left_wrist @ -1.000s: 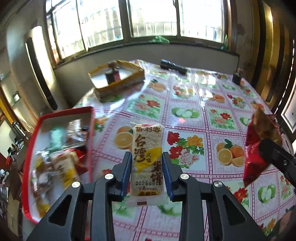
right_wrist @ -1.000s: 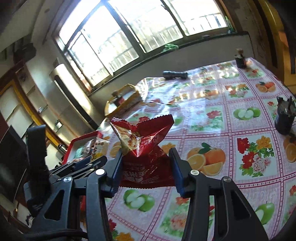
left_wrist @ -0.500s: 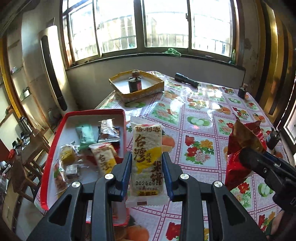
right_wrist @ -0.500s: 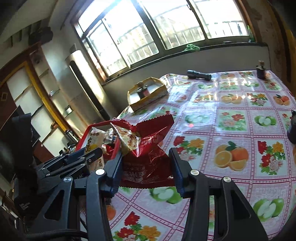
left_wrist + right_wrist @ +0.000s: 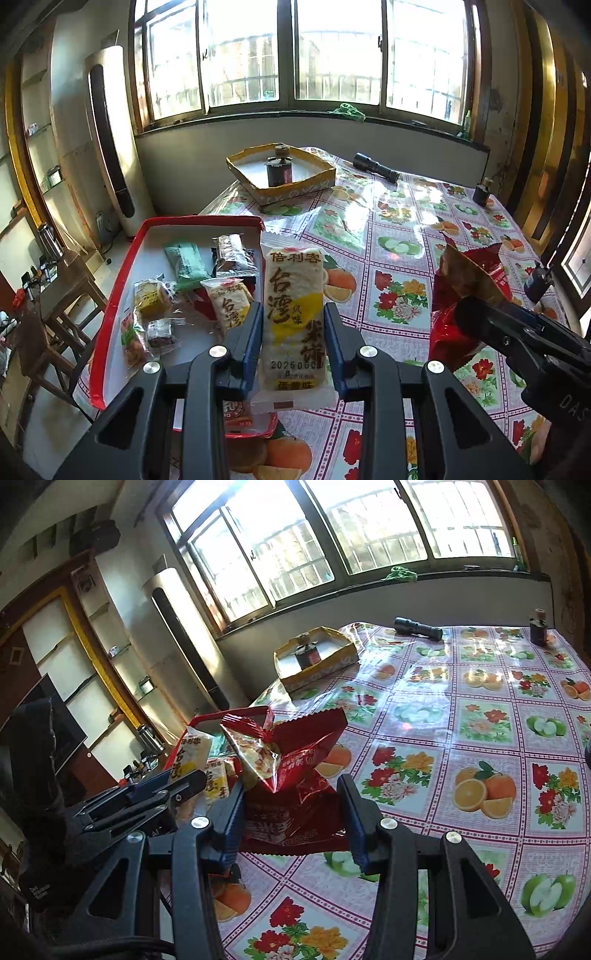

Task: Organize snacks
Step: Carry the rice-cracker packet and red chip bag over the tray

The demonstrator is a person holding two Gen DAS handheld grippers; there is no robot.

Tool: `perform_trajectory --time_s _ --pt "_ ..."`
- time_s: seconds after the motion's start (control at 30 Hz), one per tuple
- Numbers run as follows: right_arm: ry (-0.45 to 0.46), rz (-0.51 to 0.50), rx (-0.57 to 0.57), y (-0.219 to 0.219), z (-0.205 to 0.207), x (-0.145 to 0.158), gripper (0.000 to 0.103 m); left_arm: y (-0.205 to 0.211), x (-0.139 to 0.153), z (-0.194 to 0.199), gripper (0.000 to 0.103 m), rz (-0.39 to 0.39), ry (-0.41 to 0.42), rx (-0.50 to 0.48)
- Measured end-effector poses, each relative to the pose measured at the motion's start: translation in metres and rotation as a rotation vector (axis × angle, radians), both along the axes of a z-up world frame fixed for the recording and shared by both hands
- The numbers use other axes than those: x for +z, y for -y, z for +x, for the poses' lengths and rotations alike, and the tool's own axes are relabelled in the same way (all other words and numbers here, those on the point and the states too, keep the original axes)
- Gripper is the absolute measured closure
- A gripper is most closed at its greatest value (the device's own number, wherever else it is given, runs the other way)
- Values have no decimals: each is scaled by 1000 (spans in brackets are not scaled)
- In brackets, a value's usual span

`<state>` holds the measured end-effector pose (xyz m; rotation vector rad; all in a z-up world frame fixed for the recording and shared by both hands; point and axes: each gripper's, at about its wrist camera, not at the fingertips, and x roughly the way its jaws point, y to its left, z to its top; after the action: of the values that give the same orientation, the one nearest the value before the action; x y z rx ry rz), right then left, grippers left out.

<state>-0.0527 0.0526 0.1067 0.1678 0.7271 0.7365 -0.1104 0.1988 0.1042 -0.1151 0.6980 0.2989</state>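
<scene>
My left gripper [image 5: 291, 314] is shut on a white and yellow rice-cake packet [image 5: 293, 302], held upright above the table near the right rim of a red-edged tray [image 5: 118, 280]. Several small wrapped snacks [image 5: 184, 266] lie in that tray. My right gripper [image 5: 293, 786] is shut on a crumpled red snack bag [image 5: 291, 775], held above the tablecloth. In the left wrist view the red bag [image 5: 469, 288] and the right gripper's fingers [image 5: 517, 332] show at the right. In the right wrist view the left gripper [image 5: 184, 779] with its packet [image 5: 190, 757] sits at the left, by the tray [image 5: 229, 714].
A fruit-and-flower tablecloth [image 5: 399, 266] covers the table. A yellow cardboard tray [image 5: 284, 173] with a dark jar [image 5: 279, 171] stands at the far edge. A black torch [image 5: 375, 168] and a small dark bottle [image 5: 482, 192] lie farther right. Wooden chairs [image 5: 55, 314] stand left of the table.
Both grippers have pulled back and risen a little, each keeping its packet. The red-edged tray now shows more fully to the left, and the right gripper's view has rolled level.
</scene>
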Motion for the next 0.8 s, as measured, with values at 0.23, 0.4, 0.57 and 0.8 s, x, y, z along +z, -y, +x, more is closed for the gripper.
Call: perform_trajectory --time_s 0.23,0.4,0.57,0.8 --pt "0 9 42 -14 2 3 54 -26 7 -16 71 -45 20 27" --pt "5 21 83 -33 6 7 54 -51 6 -26 71 -62 15 82" --pt "-6 28 127 -56 12 5 54 -80 -3 -35 71 -80 0 151" --pt "-16 34 185 -88 18 3 54 -105 -15 -40 71 -103 -23 212"
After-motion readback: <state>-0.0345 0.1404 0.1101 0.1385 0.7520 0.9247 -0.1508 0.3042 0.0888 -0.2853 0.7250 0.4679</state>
